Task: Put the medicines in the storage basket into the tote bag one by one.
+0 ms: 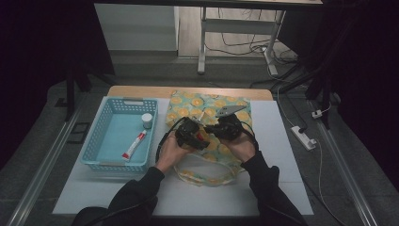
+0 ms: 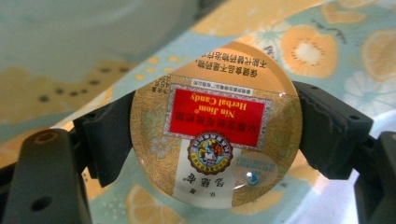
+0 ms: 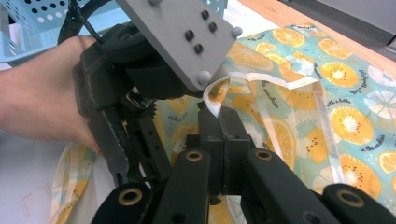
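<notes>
The left gripper (image 1: 196, 133) clamps a round candy tin (image 2: 215, 125); the right gripper (image 3: 219, 112) pinches the bag's rim (image 3: 261, 80) shut-jawed. Lift that rim higher, then lower the tin level into the fruit-print bag (image 1: 235, 106).

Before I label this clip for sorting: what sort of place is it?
Probably a lab or workshop recording station: a white work table ringed by dark curtains, a power strip with cables on the floor, desk legs behind.

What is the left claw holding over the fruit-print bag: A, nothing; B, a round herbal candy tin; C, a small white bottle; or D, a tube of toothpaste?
B: in the left gripper view the left claw clamps a round herbal candy tin between its pads, above the fruit-print bag.
</notes>
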`<state>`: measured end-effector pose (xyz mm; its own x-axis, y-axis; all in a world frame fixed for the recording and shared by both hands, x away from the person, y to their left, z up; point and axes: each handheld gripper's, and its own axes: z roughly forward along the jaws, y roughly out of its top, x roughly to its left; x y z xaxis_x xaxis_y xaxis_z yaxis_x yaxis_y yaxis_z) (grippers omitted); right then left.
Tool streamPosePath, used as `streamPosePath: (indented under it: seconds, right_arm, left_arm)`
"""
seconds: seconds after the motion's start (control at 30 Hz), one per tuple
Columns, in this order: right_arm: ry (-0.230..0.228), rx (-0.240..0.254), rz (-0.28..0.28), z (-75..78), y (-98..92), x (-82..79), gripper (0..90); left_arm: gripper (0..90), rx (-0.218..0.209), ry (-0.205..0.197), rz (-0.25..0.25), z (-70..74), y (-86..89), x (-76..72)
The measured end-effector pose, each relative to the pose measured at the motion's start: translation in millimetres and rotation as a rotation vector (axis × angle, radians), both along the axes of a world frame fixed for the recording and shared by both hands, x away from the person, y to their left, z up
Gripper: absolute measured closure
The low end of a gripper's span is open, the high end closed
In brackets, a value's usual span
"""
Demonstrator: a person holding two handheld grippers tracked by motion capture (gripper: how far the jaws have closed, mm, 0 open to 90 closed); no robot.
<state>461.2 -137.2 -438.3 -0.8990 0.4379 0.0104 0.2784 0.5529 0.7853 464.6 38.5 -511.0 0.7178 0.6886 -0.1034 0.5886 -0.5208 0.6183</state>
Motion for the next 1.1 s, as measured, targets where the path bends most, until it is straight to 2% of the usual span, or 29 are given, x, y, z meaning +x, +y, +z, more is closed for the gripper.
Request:
streamPosePath:
  seconds: [0.37,0.67,0.77,0.97,1.1]
  right_arm:
    - [0.007,-0.01,-0.013,-6.6,-0.7,4.1,90.0]
    - [0.002,0.005,-0.025,-4.3,-3.5,4.5,90.0]
    - [0.001,0.01,-0.022,-3.2,-4.8,4.9,90.0]
    - [0.001,0.013,-0.023,-2.5,-5.2,4.8,90.0]
    - [0.001,0.012,-0.021,-1.7,-5.6,4.6,90.0]
  left_arm:
    - [19.3,0.023,0.011,0.043,-11.3,-4.7,7.2]
    - [11.0,0.005,-0.004,0.033,-0.3,-1.4,-0.9]
    - [9.7,-0.011,0.002,0.029,4.3,0.6,-5.5]
    - [3.8,-0.074,0.059,-0.008,10.9,7.0,-14.3]
    - [1.0,-0.114,0.061,-0.029,14.3,14.1,-20.3]
